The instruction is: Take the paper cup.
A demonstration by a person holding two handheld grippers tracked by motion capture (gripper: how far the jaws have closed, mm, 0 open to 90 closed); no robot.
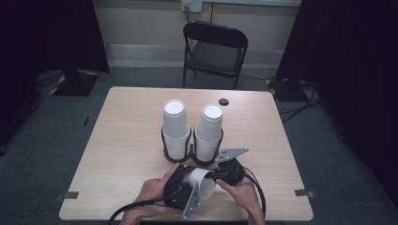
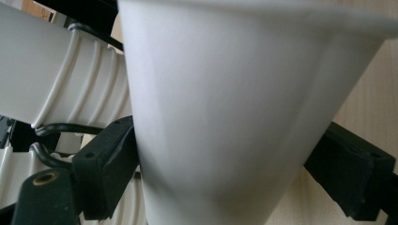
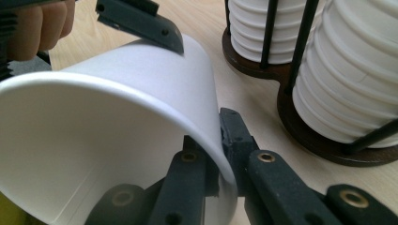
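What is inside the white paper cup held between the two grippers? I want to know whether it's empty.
The right gripper view looks into the white paper cup: bare white wall, plus one jaw of the right gripper pinching its rim. Its bottom is out of frame.

A: Room? Grey carpet floor (image 1: 42,140), pale wall (image 1: 141,21) at back w/ lighter skirting strip along the bottom
B: Furniture?
A: Light wood table (image 1: 117,140), rounded corners, small black round thing (image 1: 223,101) near its far edge. Black folding chair (image 1: 215,51) just behind it, facing the table
B: Sides?
A: Dark curtains (image 1: 51,33) L & R, black stand base (image 1: 75,82) on the left, cables (image 1: 295,110) on floor right. Wall outlet (image 1: 191,5) top centre. Tape marks (image 1: 71,195) by table's near corners
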